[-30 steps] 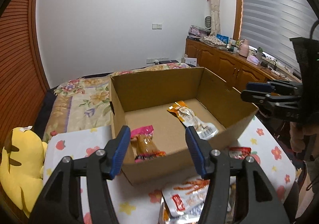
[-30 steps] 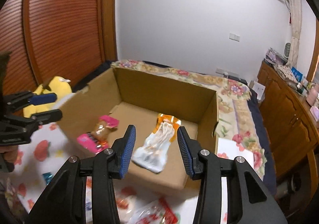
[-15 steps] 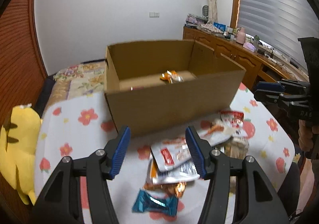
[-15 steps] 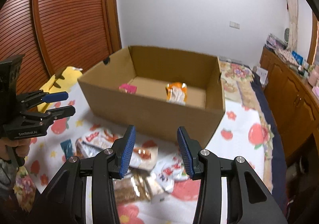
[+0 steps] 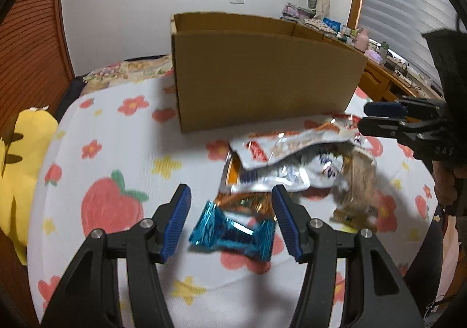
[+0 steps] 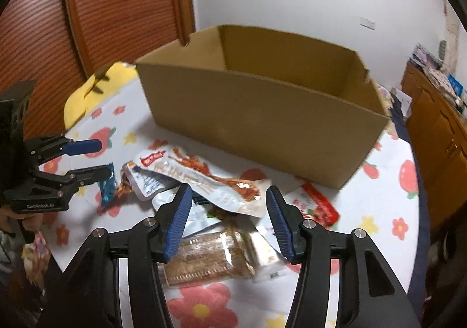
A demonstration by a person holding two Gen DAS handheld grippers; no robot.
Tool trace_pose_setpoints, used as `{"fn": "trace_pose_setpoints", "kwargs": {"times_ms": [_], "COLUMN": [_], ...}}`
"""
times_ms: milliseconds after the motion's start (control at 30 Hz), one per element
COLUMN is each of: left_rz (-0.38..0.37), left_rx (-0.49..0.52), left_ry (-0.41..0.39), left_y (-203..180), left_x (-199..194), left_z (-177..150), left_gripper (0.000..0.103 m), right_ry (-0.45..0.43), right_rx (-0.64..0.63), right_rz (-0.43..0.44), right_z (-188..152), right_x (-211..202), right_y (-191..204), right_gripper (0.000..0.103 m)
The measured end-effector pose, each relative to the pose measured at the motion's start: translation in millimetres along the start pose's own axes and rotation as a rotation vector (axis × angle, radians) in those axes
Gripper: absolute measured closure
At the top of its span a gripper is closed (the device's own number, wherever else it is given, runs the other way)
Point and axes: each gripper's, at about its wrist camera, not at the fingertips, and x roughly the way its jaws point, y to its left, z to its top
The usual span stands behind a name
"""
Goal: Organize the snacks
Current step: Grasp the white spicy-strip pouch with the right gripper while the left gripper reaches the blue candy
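A pile of snack packets lies on the flower-print cloth in front of an open cardboard box point(image 5: 262, 80), which also shows in the right wrist view point(image 6: 262, 112). My left gripper point(image 5: 232, 221) is open, its blue pads on either side of a blue foil packet point(image 5: 233, 233), just above it. My right gripper point(image 6: 229, 218) is open and empty above a white and orange packet point(image 6: 204, 173) and a brown clear-wrapped bar point(image 6: 204, 258). A red packet point(image 6: 319, 205) lies to the right. The box's inside is hidden.
A yellow plush toy point(image 5: 20, 158) sits at the table's left edge. A wooden slatted door point(image 6: 102, 12) stands behind on the left. A wooden cabinet point(image 6: 437, 123) with clutter runs along the right. The box stands just behind the pile.
Both grippers have come down from above the box to the snack pile in front of it. The left one now straddles the blue packet. Both stay open.
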Motion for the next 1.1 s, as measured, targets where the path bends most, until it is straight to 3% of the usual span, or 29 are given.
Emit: {"fn": "trace_pose_setpoints", "kwargs": {"times_ms": [367, 800, 1100], "left_rz": [-0.026, -0.046, -0.050], "left_rx": [-0.040, -0.065, -0.066], "left_ry": [0.017, 0.018, 0.018], "left_y": [7.7, 13.3, 10.8], "left_x": [0.5, 1.0, -0.4], "left_z": [-17.5, -17.7, -17.5], "left_gripper": [0.045, 0.045, 0.045], "right_ry": [0.116, 0.206, 0.262], "right_rx": [-0.145, -0.255, -0.210], "right_rz": [0.049, 0.059, 0.120], "right_z": [17.5, 23.5, 35.8], "right_x": [55.2, 83.3, 104.8], "right_y": [26.0, 39.1, 27.0], "right_gripper": [0.047, 0.044, 0.041]}}
